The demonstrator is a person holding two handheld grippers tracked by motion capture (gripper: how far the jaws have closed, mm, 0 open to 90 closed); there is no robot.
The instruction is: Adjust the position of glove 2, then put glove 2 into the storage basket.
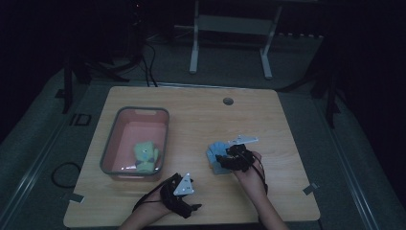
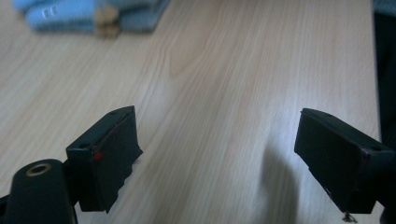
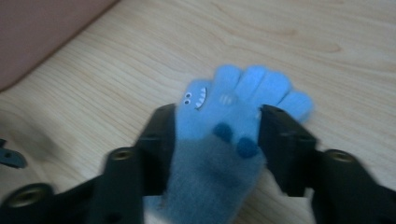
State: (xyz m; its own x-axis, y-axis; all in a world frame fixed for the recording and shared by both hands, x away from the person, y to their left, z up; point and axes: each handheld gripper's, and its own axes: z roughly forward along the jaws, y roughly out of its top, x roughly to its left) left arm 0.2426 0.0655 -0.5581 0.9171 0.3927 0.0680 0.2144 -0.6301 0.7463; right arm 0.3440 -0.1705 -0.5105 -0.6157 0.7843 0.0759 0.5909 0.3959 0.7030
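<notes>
- High view is showing the right gripper (image 1: 229,158) resting over a blue glove (image 1: 216,154) that is lying flat on the wooden table (image 1: 201,120), right of the pink bin (image 1: 111,143).
- Right gripper view is showing the glove (image 3: 224,135) sitting between the two black jaws; the jaws are standing apart on either side of its grey cuff, and whether the pads are pressing it I cannot tell.
- The left gripper (image 1: 189,201) is hovering near the table's front edge, jaws (image 2: 219,158) spread wide with nothing between them.
- A green glove (image 1: 146,155) is lying inside the bin.
</notes>
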